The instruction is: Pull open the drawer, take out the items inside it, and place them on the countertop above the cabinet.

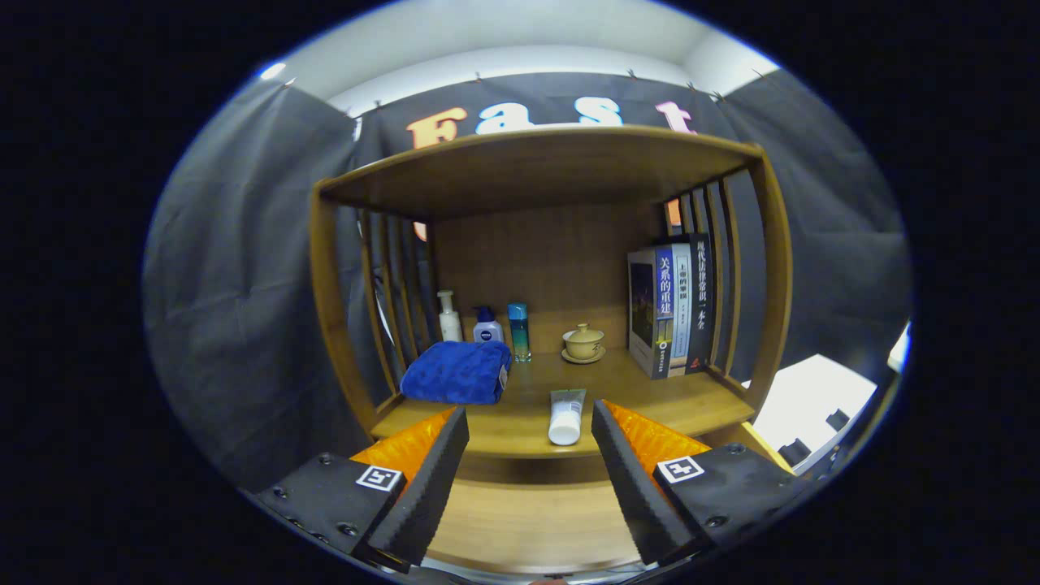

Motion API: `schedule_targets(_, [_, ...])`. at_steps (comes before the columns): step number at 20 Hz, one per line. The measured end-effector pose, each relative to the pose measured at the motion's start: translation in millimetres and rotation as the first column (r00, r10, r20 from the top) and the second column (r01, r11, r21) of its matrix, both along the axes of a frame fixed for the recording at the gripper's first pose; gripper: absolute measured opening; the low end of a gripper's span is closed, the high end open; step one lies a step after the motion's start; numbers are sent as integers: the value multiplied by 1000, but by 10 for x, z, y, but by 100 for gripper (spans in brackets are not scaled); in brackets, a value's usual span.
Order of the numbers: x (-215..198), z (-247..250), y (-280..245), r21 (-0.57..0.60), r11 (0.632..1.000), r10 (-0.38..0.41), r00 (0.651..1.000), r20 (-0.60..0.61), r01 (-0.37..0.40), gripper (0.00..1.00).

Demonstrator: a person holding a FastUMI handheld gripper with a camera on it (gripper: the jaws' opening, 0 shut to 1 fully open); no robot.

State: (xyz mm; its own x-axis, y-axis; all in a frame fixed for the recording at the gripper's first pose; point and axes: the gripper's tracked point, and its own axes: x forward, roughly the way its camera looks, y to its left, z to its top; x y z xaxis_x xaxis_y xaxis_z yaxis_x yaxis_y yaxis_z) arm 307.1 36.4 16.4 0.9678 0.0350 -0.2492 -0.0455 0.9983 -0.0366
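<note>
A wooden cabinet (780, 268) with slatted sides and a roof board stands ahead of the hand-held gripper (530, 426), whose two fingers are spread wide apart with nothing between them. Its open countertop serves as the bench (691, 406). A lower wooden surface (528, 520) lies under the fingers; whether this is the drawer's top or front cannot be told, and no handle is visible.

Judged from this, one item already lies on the bench and the work seems to be between trips: the next move likely calls for lowering the hand-held gripper toward the drawer, finding what remains, and closing both fingers squarely on it.

Counted, largest to smallest:
- Three books (670, 309), upright at the right edge of the bench, against the slats.
- One folded blue towel (457, 372) at the left edge.
- Three bottles (486, 325) in a row at the back left, behind the towel.
- One lidded teacup on a saucer (582, 343), at the back near the middle.
- One white tube (565, 416) lying at the front edge, just ahead of the fingers.
</note>
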Motion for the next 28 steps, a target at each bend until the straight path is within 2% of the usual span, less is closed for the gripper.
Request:
schedule_targets(2, [-286, -105, 191, -40, 998, 42, 999, 8, -42, 98])
schedule_targets(7, [-808, -278, 428, -108, 992, 71, 995, 67, -64, 98])
schedule_targets(11, [-1138, -562, 529, -85, 994, 79, 995, 63, -74, 98])
schedule_targets(14, [-1264, -773, 341, -113, 993, 46, 997, 68, -38, 99])
schedule_targets(19, [-1417, -985, 42, -68, 997, -26, 991, 134, 35, 99])
schedule_targets(28, [-1601, -1114, -317, -56, 994, -84, 979, 184, 96, 99])
